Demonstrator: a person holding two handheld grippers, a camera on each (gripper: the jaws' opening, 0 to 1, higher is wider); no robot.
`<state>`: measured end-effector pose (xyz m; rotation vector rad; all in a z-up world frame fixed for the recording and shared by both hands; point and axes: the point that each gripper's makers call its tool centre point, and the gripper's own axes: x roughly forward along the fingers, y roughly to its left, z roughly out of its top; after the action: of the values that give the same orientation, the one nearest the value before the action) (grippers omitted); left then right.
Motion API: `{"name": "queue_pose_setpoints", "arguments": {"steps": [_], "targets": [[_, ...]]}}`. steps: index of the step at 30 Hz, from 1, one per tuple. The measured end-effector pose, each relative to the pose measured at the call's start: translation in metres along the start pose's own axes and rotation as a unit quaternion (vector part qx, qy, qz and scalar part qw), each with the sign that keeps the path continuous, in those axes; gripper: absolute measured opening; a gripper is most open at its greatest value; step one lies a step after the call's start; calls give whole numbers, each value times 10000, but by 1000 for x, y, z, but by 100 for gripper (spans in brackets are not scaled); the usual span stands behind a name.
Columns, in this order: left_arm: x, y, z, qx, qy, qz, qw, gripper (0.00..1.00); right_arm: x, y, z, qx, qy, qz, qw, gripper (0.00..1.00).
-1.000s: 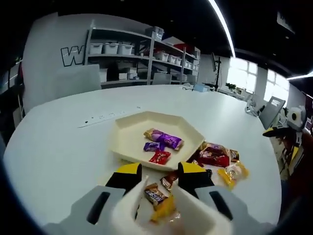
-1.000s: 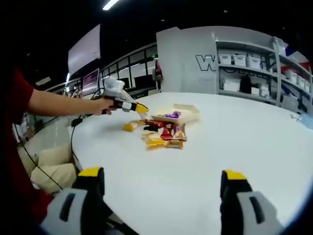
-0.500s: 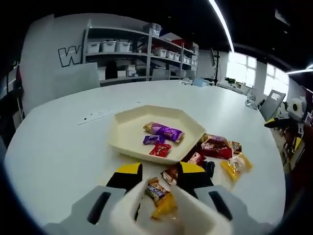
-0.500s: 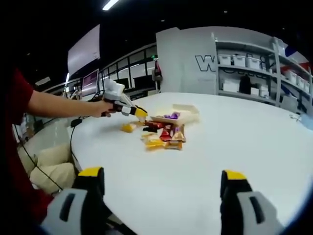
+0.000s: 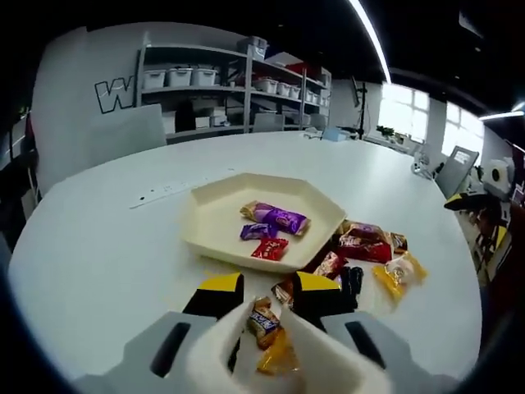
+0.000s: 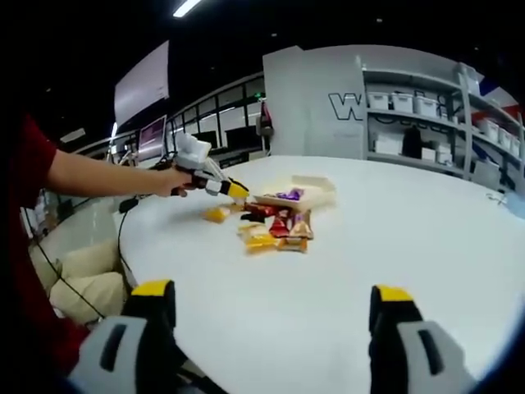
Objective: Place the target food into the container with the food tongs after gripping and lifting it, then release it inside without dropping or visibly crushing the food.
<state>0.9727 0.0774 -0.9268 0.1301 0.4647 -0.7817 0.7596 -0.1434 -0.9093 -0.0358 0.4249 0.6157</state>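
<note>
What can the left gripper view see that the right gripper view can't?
The left gripper view looks down from close up: white tongs with a wrapped candy between them, three candies lying inside the cream tray, and bright windows.

The right gripper view looks from far off: a person's hand carrying the left gripper, a red sleeve, and the open right gripper.

Both share the tray, the loose candy pile, the white table and the shelves.
</note>
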Motion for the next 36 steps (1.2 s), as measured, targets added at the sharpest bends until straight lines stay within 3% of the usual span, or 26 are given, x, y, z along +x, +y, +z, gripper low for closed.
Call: {"name": "queue_pose_setpoints", "arguments": {"steps": [12, 13, 14, 15, 17, 36], "targets": [[-3, 4, 0, -354, -13, 59, 9994, 20, 1, 0, 0, 53, -31, 20, 10000, 98], [-6, 5, 2, -394, -69, 60, 9992, 20, 2, 0, -2, 23, 4, 31, 10000, 98], [-7, 4, 7, -698, -225, 20, 9973, 20, 2, 1, -2, -9, 22, 38, 10000, 98], [-10, 10, 12, -754, -354, 157, 9964, 20, 2, 2, -2, -16, 25, 45, 10000, 98], [-15, 14, 15, -817, -397, 143, 9958, 20, 1, 4, 1, -11, -11, 84, 10000, 98], [-20, 7, 42, -654, -580, 27, 9962, 20, 1, 5, 9, -18, -98, 68, 9999, 98]]}}
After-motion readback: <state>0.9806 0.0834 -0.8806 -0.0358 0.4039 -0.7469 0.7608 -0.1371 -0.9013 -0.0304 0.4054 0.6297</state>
